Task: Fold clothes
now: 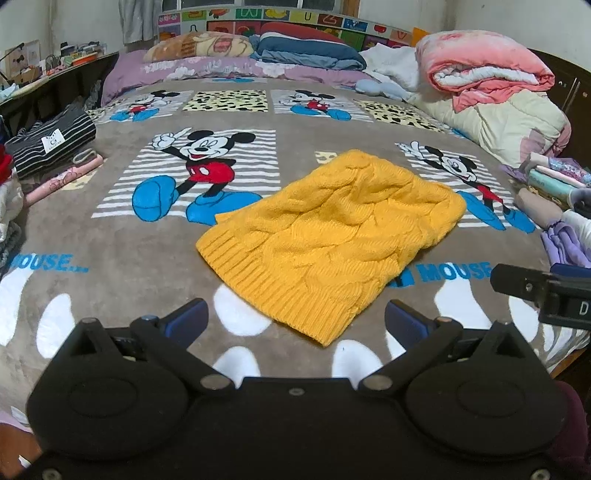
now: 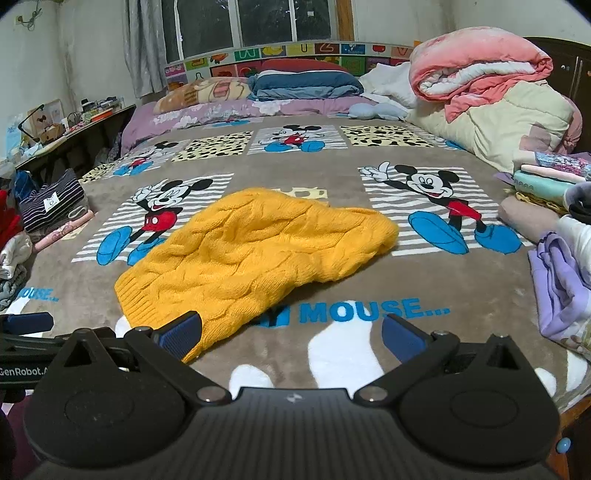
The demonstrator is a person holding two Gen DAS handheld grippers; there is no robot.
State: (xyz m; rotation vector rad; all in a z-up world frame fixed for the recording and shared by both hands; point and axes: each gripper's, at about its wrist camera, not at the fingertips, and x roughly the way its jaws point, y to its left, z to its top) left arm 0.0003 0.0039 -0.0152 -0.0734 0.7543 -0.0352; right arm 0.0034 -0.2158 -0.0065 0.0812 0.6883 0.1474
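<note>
Bed (image 1: 122, 240) with cartoon blanket; folded stacks at both edges. Yellow sweater (image 1: 332, 236) lies mid-bed, already folded into a compact block, ribbed hem nearest. Left gripper (image 1: 295, 321) and right gripper (image 2: 291, 332) both wide open, empty, just short of the hem. Looks like between steps: next, pinch hem corners, fold once more or move to a stack.

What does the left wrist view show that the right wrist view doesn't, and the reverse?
Only the left wrist view shows the right tool entering from the right edge. Only the right wrist view shows the window above the headboard, and the left tool at its left edge. Both show the yellow knit sweater folded on the Mickey Mouse blanket, the pink quilt, and open tool jaws holding nothing.
</note>
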